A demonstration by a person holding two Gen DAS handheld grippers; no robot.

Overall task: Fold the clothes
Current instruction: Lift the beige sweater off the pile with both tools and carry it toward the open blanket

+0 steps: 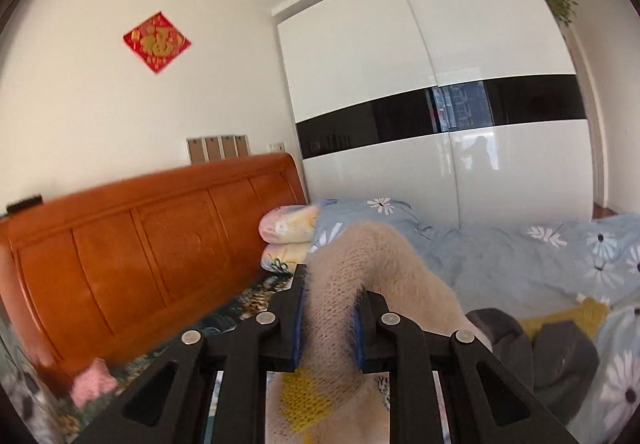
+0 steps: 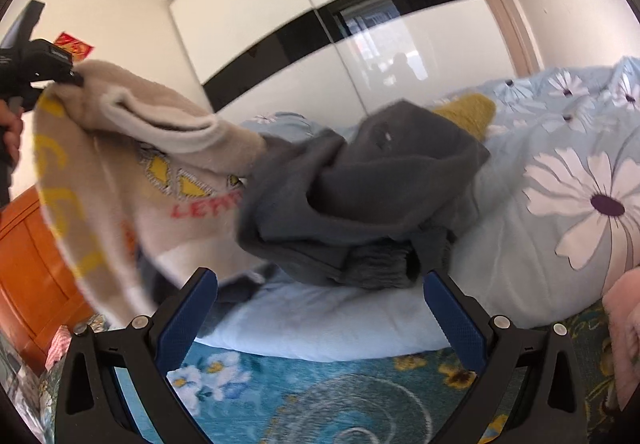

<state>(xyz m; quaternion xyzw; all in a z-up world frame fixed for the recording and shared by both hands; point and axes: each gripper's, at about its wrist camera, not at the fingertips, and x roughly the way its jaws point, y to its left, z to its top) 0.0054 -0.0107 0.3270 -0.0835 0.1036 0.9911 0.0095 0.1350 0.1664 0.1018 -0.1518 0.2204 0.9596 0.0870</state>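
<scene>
Sweater lifted off bed by left gripper

Beige sweater (image 2: 132, 180) hangs in the air at 9 o'clock of the grey garment (image 2: 360, 204), which lies on the blue floral duvet (image 2: 560, 172). Left gripper (image 1: 328, 320) is clamped on sweater knit. Right gripper (image 2: 320, 320) hangs spread wide with nothing between its fingers.

The beige sweater (image 1: 332, 284) looks fuzzy, knitted. The wardrobe (image 1: 440, 84) is glossy; the headboard (image 1: 140, 236) is polished wood.
</scene>
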